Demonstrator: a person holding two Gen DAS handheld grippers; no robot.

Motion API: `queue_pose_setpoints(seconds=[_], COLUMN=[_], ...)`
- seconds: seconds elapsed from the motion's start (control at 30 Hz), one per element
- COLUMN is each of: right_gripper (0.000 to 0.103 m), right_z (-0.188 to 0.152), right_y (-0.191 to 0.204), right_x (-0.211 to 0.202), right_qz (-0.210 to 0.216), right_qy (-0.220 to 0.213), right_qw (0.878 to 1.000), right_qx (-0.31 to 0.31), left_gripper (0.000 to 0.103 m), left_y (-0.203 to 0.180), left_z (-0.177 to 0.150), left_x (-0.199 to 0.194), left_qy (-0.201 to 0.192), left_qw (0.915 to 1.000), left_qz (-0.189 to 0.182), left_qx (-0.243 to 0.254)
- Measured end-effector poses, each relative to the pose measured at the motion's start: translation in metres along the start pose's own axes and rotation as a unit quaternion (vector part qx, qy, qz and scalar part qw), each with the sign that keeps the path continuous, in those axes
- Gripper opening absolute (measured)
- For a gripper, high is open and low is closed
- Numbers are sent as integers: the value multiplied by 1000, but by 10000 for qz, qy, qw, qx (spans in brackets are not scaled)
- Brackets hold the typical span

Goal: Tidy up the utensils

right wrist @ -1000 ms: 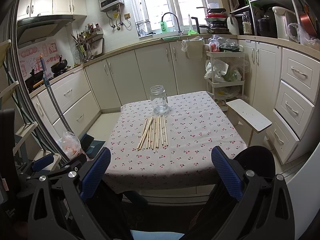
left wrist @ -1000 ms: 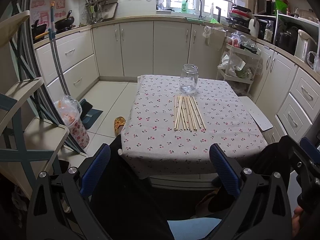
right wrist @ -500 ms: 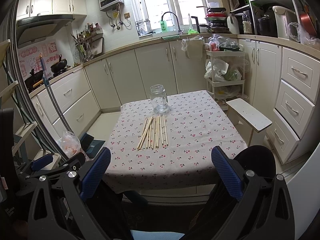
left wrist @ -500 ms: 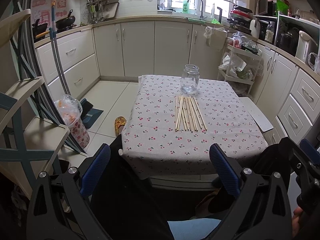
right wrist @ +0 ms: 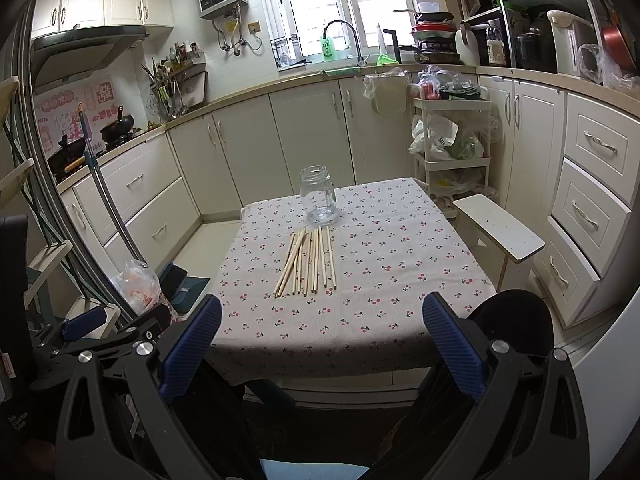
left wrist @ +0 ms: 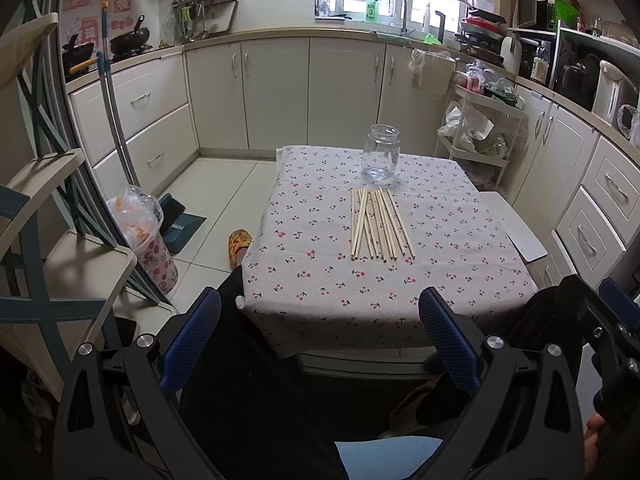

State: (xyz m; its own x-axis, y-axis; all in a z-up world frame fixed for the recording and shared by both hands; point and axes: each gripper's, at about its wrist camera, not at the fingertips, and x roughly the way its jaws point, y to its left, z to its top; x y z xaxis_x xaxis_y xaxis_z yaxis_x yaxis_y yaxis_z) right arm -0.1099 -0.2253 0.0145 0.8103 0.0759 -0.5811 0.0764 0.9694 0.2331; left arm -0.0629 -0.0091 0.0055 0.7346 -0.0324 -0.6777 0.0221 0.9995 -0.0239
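While jar (left wrist: 380, 153) sits empty | chopsticks (left wrist: 380, 224) beside it, on tbl

White stool (right wrist: 500, 232) beside table; slipper (left wrist: 239, 242), bagged bin (left wrist: 148, 240) on floor.

The only lettering that reads clearly is "AXE" — printed on the label of the green dish-soap bottle (left wrist: 371, 7) standing on the windowsill beside the tap, and seen again on the same bottle (right wrist: 327, 46) in the right wrist view. The pink wall stickers (right wrist: 76, 114) behind the stove carry large characters and small words, too blurred to make out — likewise the faint white print low on the left gripper's body (right wrist: 18, 420)
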Motion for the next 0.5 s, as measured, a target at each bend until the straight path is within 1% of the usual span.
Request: queue_pose_setpoints(seconds=[0.2,0.27,0.33,0.4,0.5], right_gripper=[97,97,97,97,97], right_z=[-2,0,3,7,16], right_y=[-2,-2,-4,-9,-18], right_x=[14,20,27,43,71], right_qz=[6,-36,-99,-136,-210], right_qy=[149,118,65,99,173], right_qw=[9999,9999,9999,9998,9996], right_qx=[12,-39,-87,-128,-107], left_gripper=[95,95,95,95,95], left_y=[1,1,2,6,11], left_z=[0,1,4,9,24], left_x=[16,24,39,56,92], left_qy=[151,189,237,288,392], left_qw=[9999,9998,9997,9994,9987], left_qz=[45,57,70,158,313], left_qx=[9,31,67,44,-10])
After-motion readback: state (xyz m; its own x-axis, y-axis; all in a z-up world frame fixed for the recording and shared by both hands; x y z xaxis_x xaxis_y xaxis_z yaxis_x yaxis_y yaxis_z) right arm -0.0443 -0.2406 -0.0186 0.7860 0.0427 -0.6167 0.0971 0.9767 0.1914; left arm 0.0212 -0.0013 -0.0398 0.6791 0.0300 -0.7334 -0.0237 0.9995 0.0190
